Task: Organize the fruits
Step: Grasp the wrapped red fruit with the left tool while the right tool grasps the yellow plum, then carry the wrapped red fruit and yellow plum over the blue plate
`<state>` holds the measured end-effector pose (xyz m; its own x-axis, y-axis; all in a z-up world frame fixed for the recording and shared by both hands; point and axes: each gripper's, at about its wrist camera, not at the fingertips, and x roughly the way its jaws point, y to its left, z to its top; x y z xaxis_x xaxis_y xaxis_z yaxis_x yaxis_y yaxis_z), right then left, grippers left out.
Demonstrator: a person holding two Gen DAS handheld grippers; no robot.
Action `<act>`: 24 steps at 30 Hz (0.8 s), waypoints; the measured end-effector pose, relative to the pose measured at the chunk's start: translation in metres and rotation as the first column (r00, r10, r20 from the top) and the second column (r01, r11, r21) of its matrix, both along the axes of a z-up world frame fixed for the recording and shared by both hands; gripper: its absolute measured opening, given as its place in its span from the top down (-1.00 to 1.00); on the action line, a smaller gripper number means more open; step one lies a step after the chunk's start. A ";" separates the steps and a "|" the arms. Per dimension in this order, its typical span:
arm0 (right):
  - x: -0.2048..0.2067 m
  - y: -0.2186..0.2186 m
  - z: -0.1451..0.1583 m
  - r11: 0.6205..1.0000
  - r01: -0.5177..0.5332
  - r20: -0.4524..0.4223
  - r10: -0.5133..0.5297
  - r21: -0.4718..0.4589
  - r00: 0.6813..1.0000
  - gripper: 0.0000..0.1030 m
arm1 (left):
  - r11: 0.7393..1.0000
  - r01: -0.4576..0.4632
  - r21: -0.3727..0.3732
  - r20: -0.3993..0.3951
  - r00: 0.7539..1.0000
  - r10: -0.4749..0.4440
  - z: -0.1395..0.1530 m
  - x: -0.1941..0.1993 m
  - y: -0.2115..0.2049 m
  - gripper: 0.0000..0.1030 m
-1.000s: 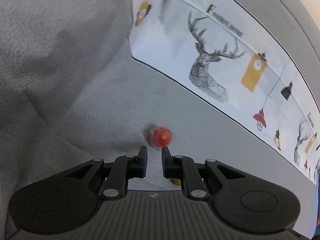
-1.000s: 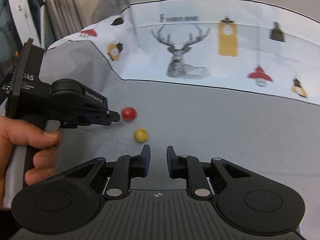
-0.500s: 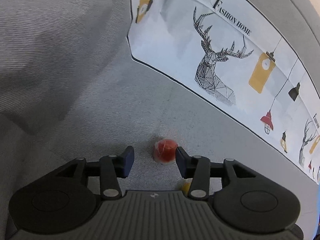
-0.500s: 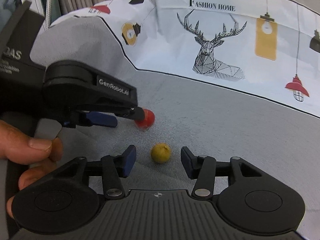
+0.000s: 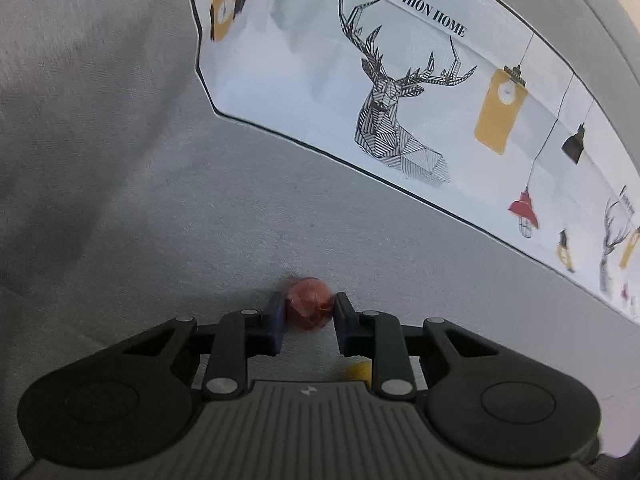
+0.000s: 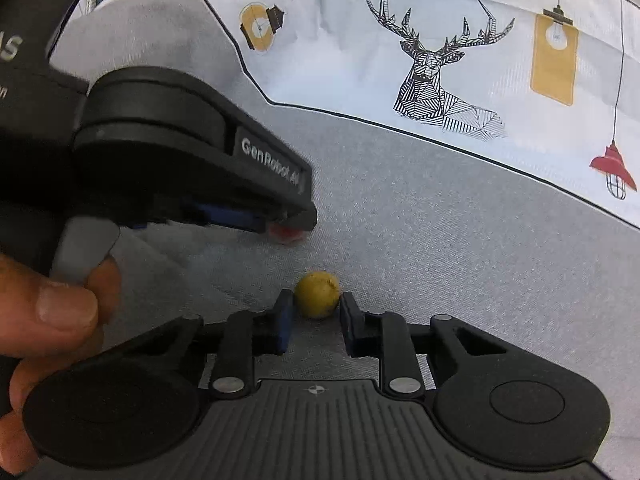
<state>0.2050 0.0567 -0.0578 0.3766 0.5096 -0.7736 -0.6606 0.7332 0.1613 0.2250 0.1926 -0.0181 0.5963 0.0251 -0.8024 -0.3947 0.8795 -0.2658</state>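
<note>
A small red fruit [image 5: 309, 304] sits on the grey fabric between the fingertips of my left gripper [image 5: 307, 312], which is shut on it. A small yellow fruit [image 6: 317, 294] lies between the fingertips of my right gripper [image 6: 316, 312], whose jaws have closed against its sides. In the right wrist view the left gripper [image 6: 296, 216] is at the left, with the red fruit [image 6: 285, 234] peeking out under its tip. The yellow fruit [image 5: 358, 371] shows partly under the left gripper's right finger.
The surface is grey fabric [image 5: 280, 216]. A white printed cloth with a deer, lamps and "FASHION HOME" [image 5: 400, 92] lies beyond the fruits, also in the right wrist view [image 6: 440, 72]. The person's hand [image 6: 48, 312] holds the left gripper handle.
Both grippers opened, moved forward around their fruits, then closed: the left onto the red fruit, the right onto the yellow fruit.
</note>
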 end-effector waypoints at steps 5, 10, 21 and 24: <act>-0.002 -0.003 0.012 1.000 -0.001 0.030 0.002 -0.004 1.000 0.49 | 0.999 -0.031 0.009 0.010 0.999 0.031 0.007 -0.005 0.005 0.47; 0.001 -0.003 0.000 0.998 0.014 -0.007 -0.014 -0.055 1.000 0.49 | 0.999 -0.047 -0.028 -0.039 0.998 0.046 0.000 -0.004 0.011 0.45; 0.000 -0.014 0.012 0.999 0.046 0.017 -0.046 -0.005 0.999 0.50 | 0.999 -0.037 0.007 -0.013 0.999 0.037 0.029 -0.008 0.004 0.46; -0.005 -0.027 0.028 0.996 0.077 0.043 -0.079 0.032 0.996 0.50 | 0.999 -0.036 0.002 0.024 0.999 0.036 0.045 -0.020 0.000 0.46</act>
<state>0.1998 0.0299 -0.0301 0.4495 0.5004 -0.7400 -0.6085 0.7780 0.1566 0.2048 0.1921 0.0266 0.6141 0.0492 -0.7877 -0.4196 0.8657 -0.2731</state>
